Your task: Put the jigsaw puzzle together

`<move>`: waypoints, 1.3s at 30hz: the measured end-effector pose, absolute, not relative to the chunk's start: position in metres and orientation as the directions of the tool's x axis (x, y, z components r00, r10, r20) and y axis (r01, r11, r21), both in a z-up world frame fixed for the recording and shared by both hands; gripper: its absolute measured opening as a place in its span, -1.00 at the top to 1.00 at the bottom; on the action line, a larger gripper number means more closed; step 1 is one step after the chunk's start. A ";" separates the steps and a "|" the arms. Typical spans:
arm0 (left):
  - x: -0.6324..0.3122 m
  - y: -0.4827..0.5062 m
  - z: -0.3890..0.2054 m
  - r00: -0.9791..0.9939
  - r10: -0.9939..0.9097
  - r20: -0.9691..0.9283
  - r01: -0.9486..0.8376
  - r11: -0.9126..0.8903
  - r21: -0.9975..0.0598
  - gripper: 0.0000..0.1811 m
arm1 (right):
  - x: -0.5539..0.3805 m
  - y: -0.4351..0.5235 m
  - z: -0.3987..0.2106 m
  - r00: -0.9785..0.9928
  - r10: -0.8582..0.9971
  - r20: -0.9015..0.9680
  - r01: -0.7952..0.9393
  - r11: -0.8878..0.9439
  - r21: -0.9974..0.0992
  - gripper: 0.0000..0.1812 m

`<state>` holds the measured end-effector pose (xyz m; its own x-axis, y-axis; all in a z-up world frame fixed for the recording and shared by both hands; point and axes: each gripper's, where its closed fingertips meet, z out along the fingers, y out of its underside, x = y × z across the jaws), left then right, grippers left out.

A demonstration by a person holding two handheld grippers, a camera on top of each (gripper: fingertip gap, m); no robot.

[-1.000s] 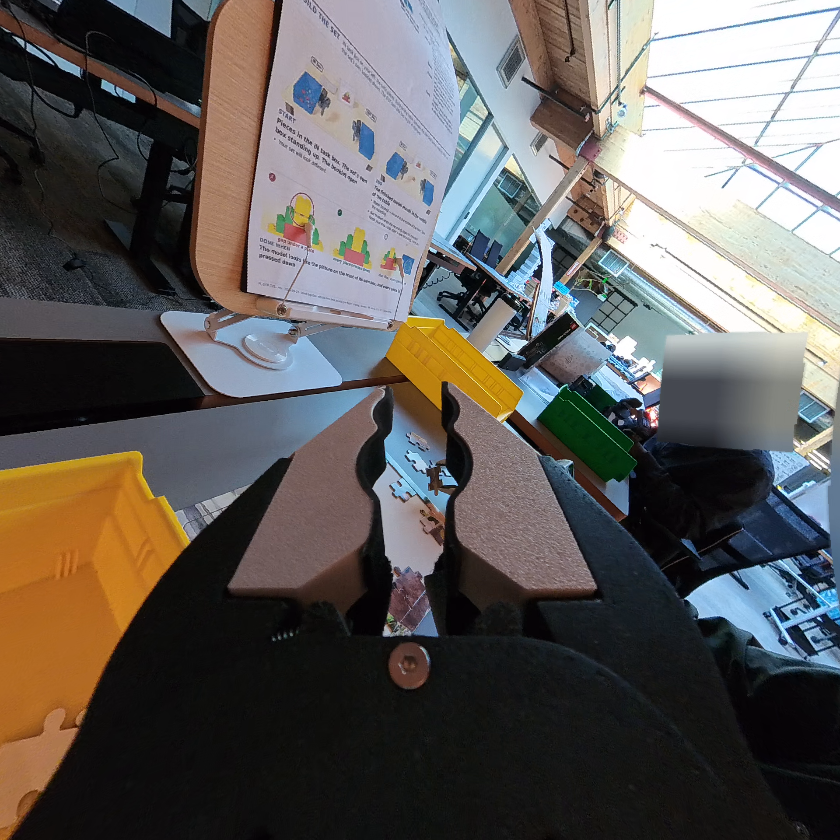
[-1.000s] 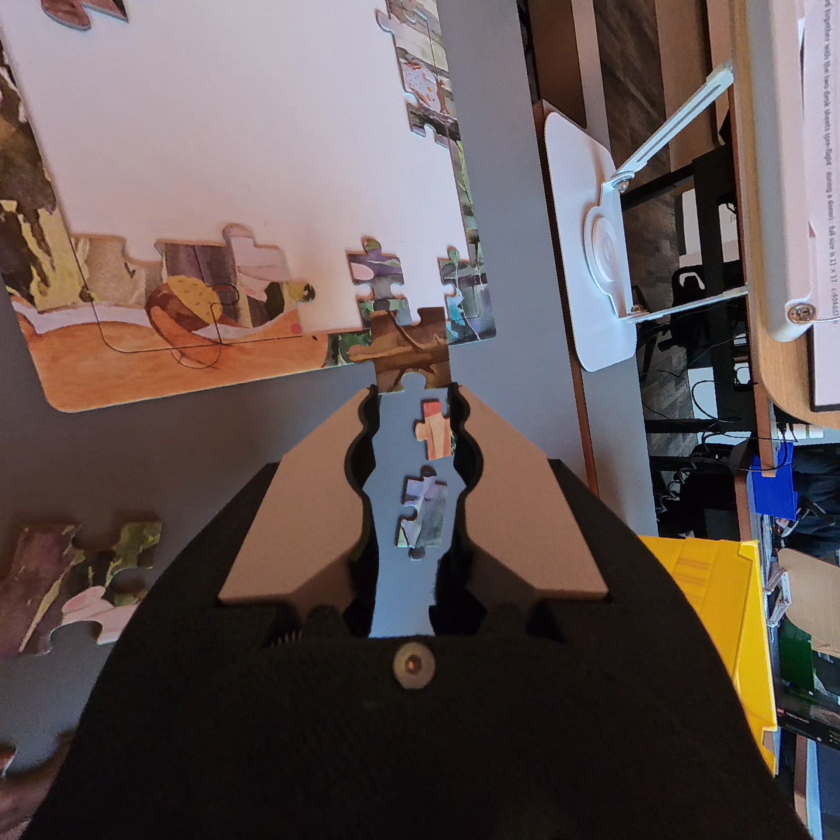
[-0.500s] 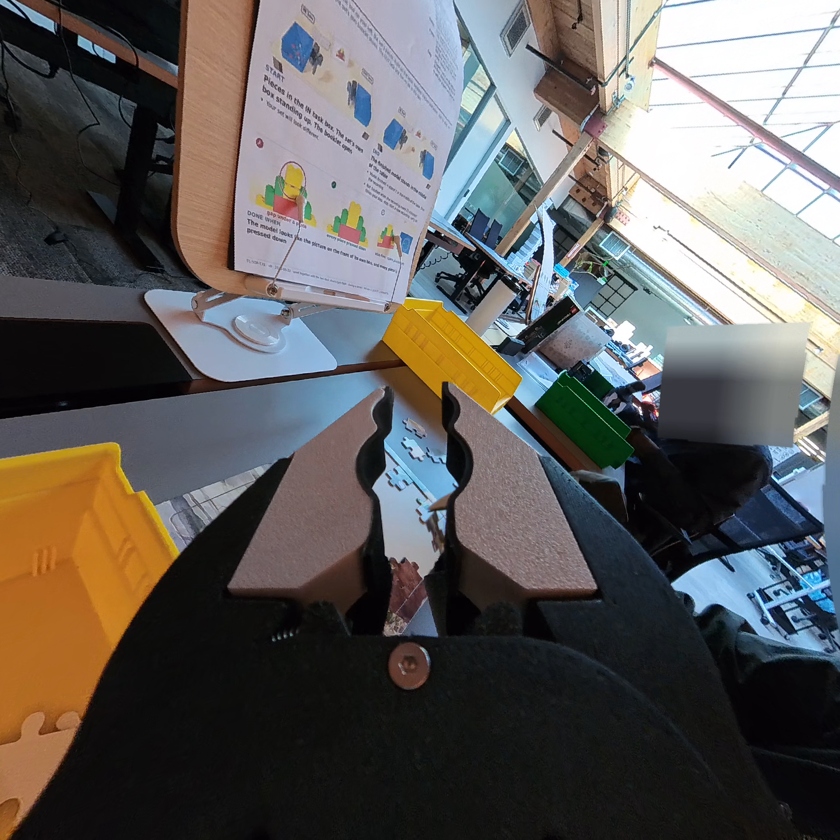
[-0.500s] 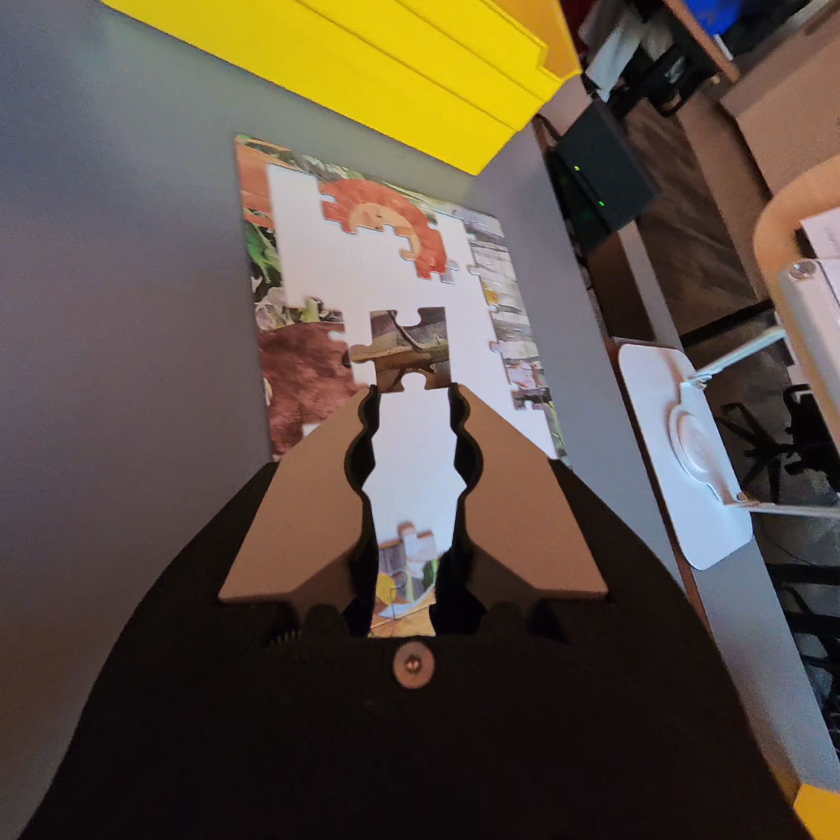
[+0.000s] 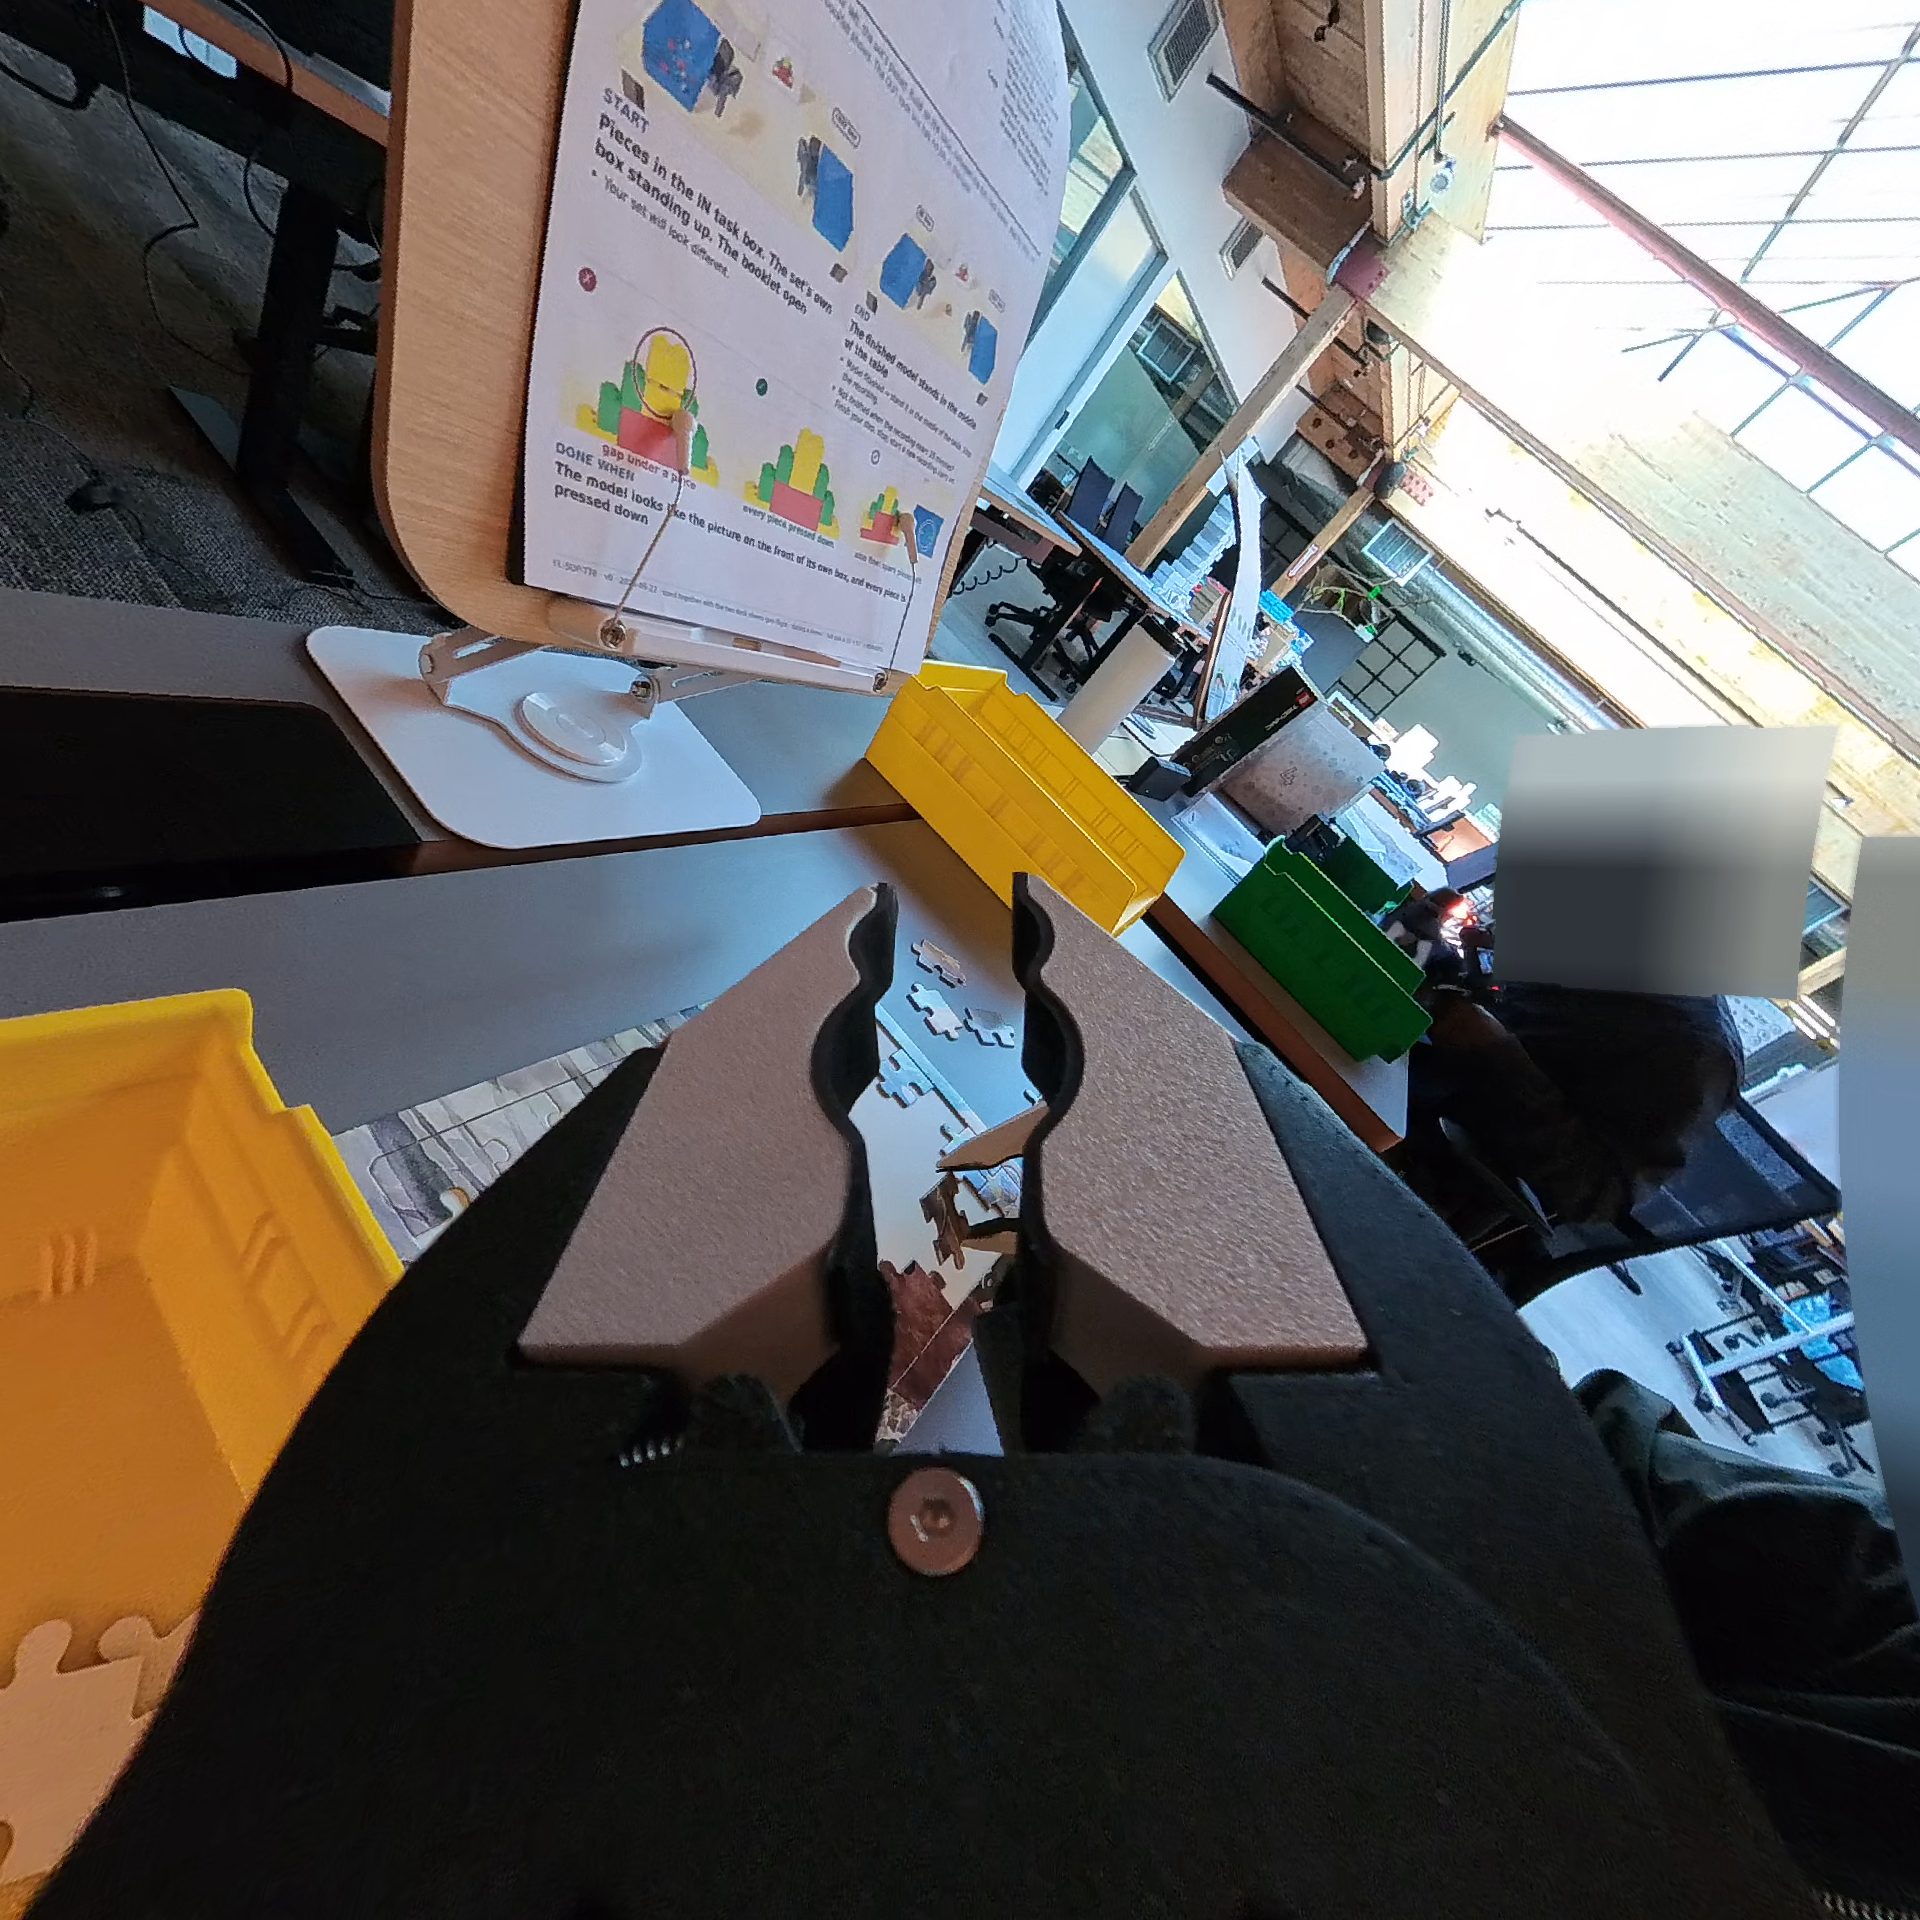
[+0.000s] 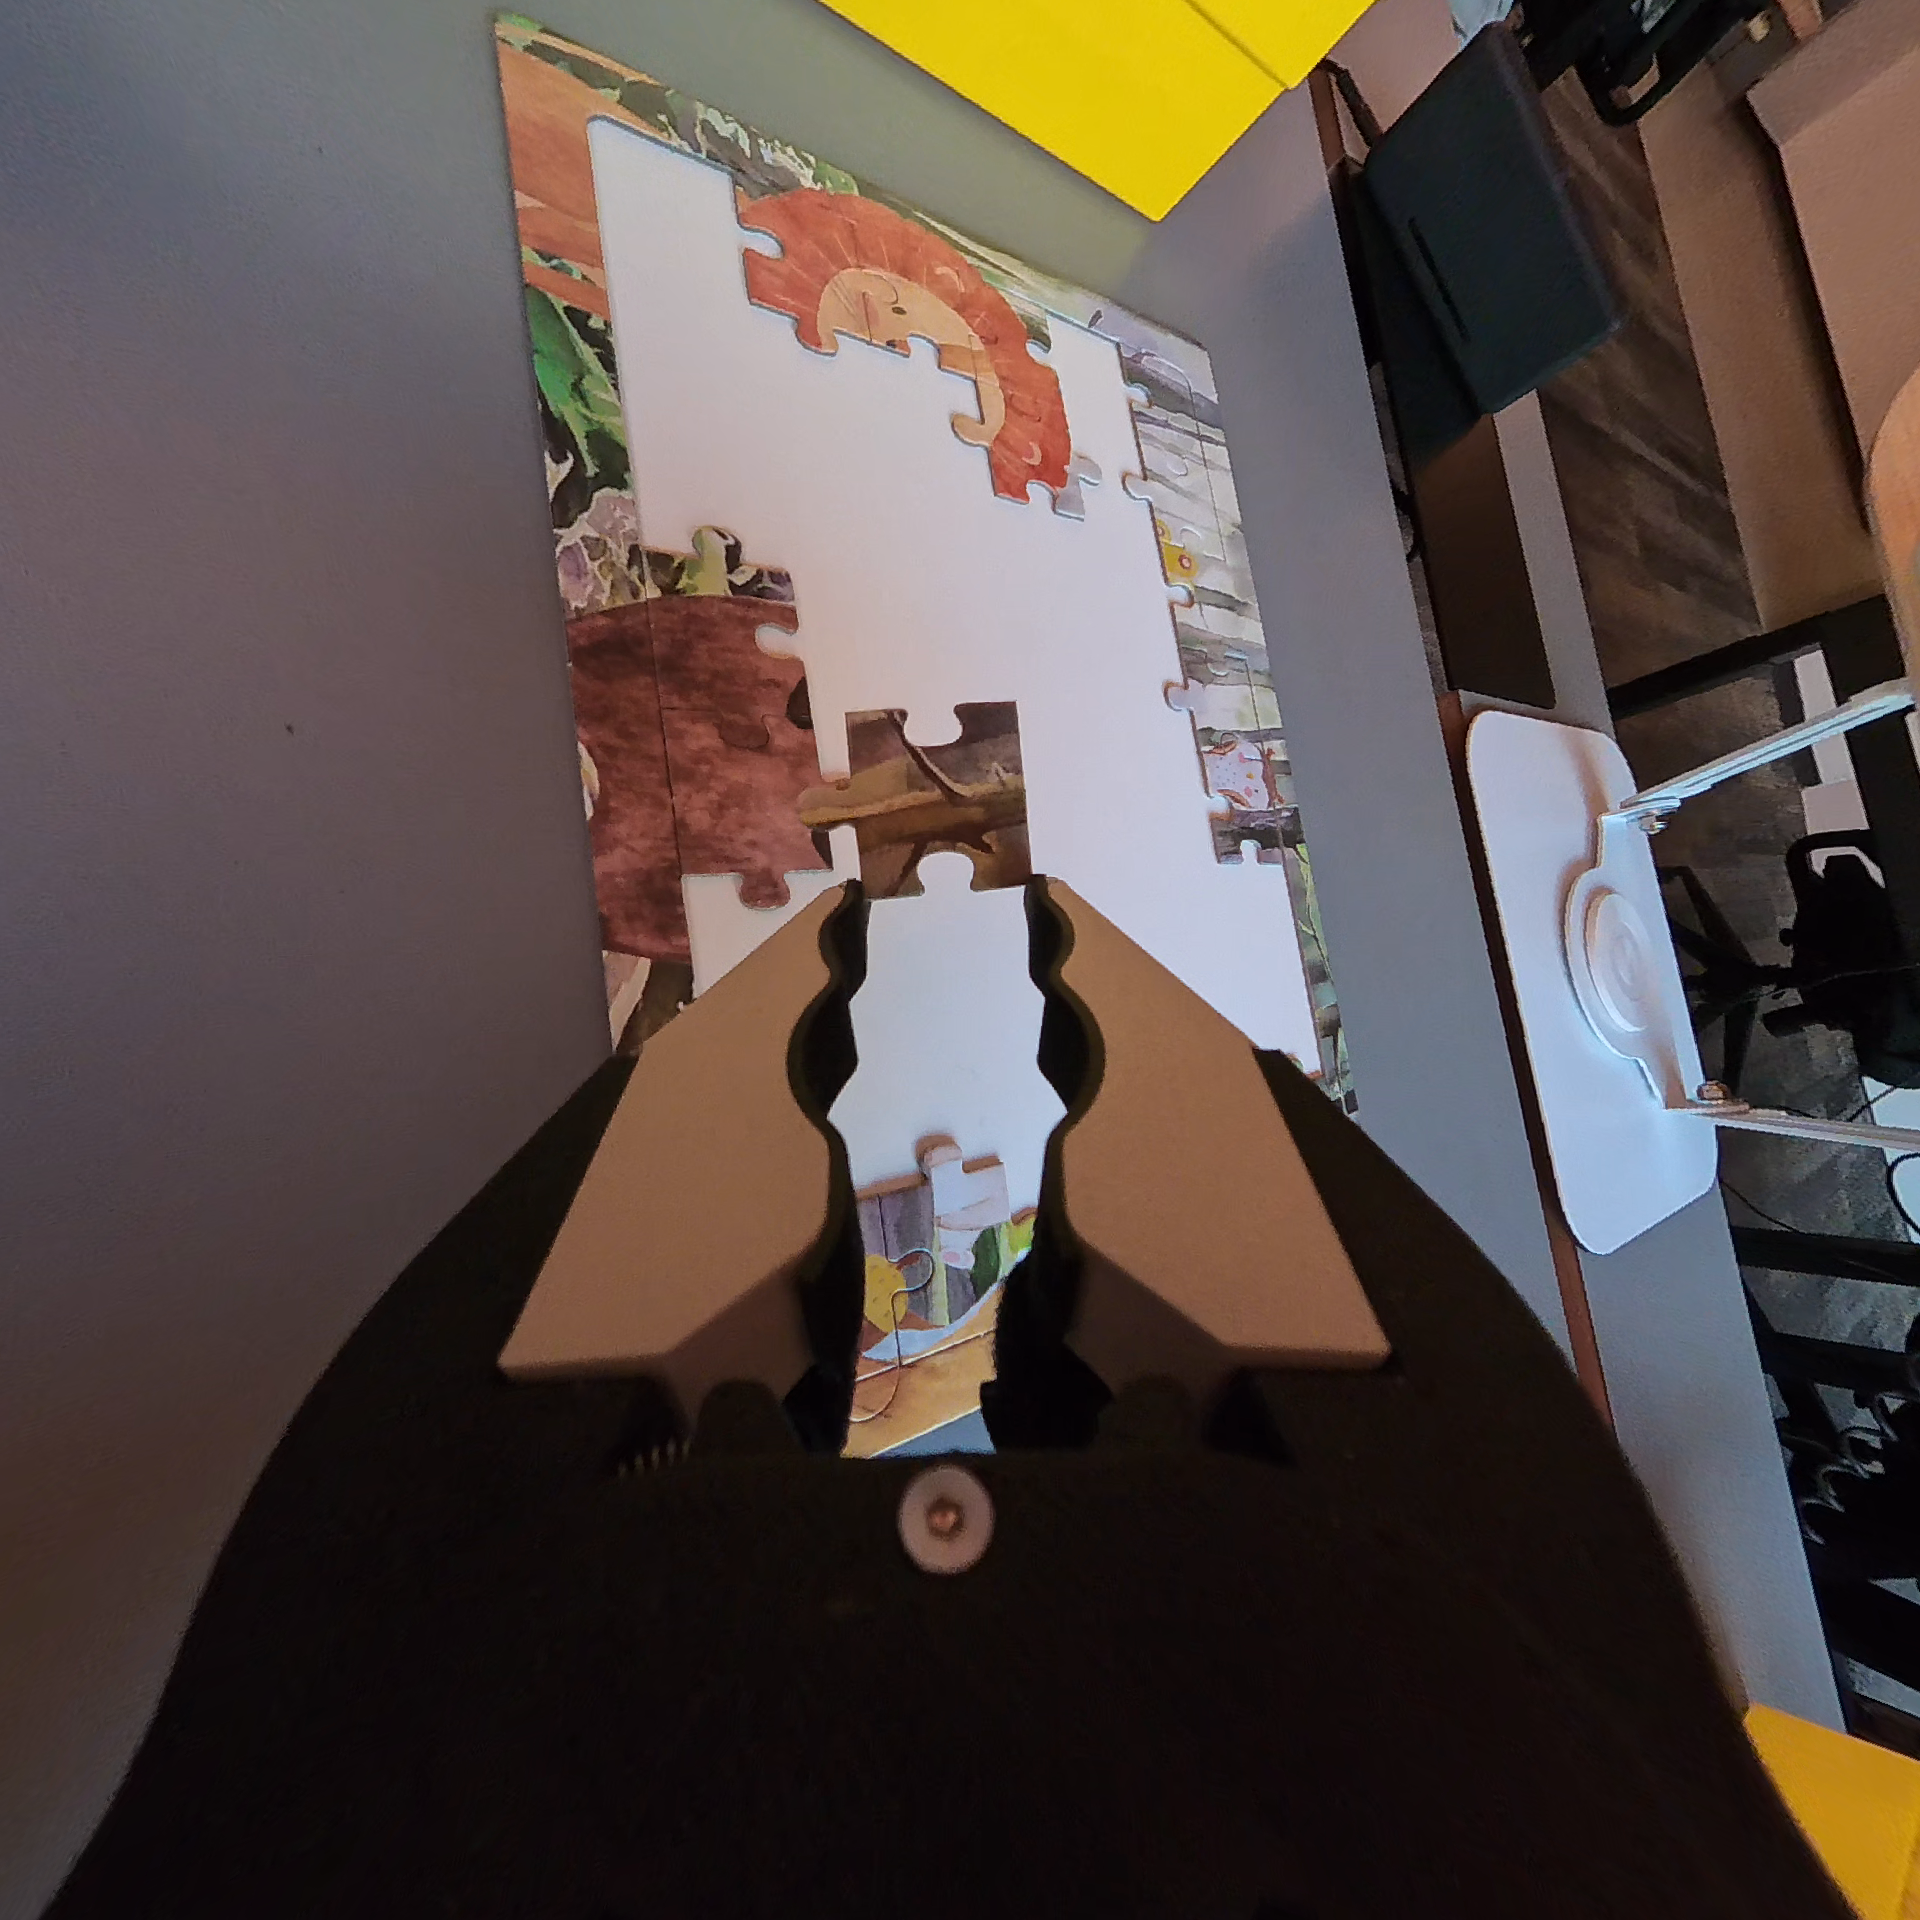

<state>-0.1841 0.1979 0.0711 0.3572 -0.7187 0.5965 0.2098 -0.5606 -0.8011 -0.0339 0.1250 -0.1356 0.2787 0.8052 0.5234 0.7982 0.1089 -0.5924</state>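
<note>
While the right gripper (image 6: pixel 943 891) pinches a brown puzzle piece (image 6: pixel 935 800) by its near edge, tips clamped on its sides, the piece hangs over the white middle of the puzzle board (image 6: pixel 914 582), just beside the brown cluster at the board's left edge. Left gripper (image 5: pixel 948 902) sits part-open and empty, raised over the desk (image 5: pixel 468 966) near the yellow bin (image 5: pixel 156 1195) at the desk's left edge. Loose pieces (image 5: pixel 935 1013) lie farther along the desk. Judgement: piece is thin, light, fairly stiff cardboard; tabs could bend. Best held at opposite flat edges, clear of the tabs, then pressed flat.
</note>
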 end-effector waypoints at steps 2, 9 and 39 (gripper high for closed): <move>-0.184 0.198 0.071 0.355 -0.718 0.599 0.209 -0.564 -0.799 0.79 | -0.033 0.125 -0.138 0.272 0.806 0.525 0.804 0.109 -0.584 0.66; -0.184 0.198 0.070 0.353 -0.713 0.606 0.209 -0.571 -0.794 0.78 | -0.032 0.125 -0.140 0.263 0.806 0.531 0.811 0.113 -0.574 0.66; -0.181 0.198 0.063 0.336 -0.696 0.635 0.193 -0.609 -0.770 0.77 | -0.004 0.139 -0.140 0.341 0.794 0.504 0.790 0.048 -0.611 0.66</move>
